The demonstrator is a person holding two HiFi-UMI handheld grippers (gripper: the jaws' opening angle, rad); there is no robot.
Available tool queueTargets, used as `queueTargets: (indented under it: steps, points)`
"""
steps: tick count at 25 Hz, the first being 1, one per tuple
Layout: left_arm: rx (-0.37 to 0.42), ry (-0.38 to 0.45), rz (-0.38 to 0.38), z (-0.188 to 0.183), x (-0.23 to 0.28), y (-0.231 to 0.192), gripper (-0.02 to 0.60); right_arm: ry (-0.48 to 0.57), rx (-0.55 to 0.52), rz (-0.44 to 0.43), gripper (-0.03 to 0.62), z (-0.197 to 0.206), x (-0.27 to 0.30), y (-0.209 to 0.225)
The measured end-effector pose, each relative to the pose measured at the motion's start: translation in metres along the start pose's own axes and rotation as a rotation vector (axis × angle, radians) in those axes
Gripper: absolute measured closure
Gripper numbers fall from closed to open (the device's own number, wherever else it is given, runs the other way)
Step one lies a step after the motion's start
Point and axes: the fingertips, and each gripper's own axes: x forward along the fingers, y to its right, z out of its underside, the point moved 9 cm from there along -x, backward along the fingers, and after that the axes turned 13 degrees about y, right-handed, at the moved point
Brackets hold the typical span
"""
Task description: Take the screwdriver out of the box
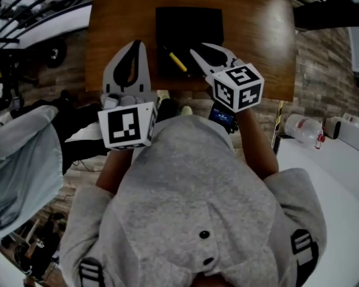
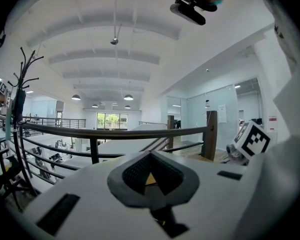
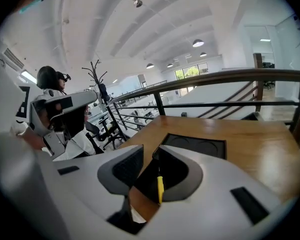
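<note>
While my right gripper (image 1: 197,48) hangs, jaws apart, over the yellow-handled screwdriver (image 1: 178,61) in the black box (image 1: 188,23), my left gripper (image 1: 136,45) is closed, apparently on nothing.

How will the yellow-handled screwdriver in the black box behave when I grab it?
The screwdriver looks slim and rigid, so it is probably light and stiff. Its yellow handle looks rounded and may roll on the flat floor of the black box if nudged. The thin dark shaft likely slips; grip the handle.

A brown wooden worktop (image 1: 257,40) carries one shallow black box (image 1: 188,26), lying flat near its middle, sides square with the worktop's edges
</note>
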Motion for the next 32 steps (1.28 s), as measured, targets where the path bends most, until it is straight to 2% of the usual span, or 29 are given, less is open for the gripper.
queueTargets:
  steps: [3, 15, 20, 32]
  points:
    - [0.002, -0.004, -0.002, 0.007, 0.008, -0.009, 0.569, -0.064, 0.001, -0.012, 0.464, 0.007, 0.015, 0.005]
    - [-0.039, -0.053, -0.025, 0.017, 0.032, -0.039, 0.569, -0.288, -0.057, -0.026, 0.459, 0.045, 0.073, 0.013]
    - [-0.046, -0.070, -0.044, 0.025, 0.033, -0.052, 0.568, -0.383, -0.087, -0.057, 0.449, 0.067, 0.098, 0.012]
    - [-0.066, -0.089, -0.080, 0.037, 0.039, -0.075, 0.569, -0.484, -0.113, -0.061, 0.431, 0.092, 0.131, 0.014]
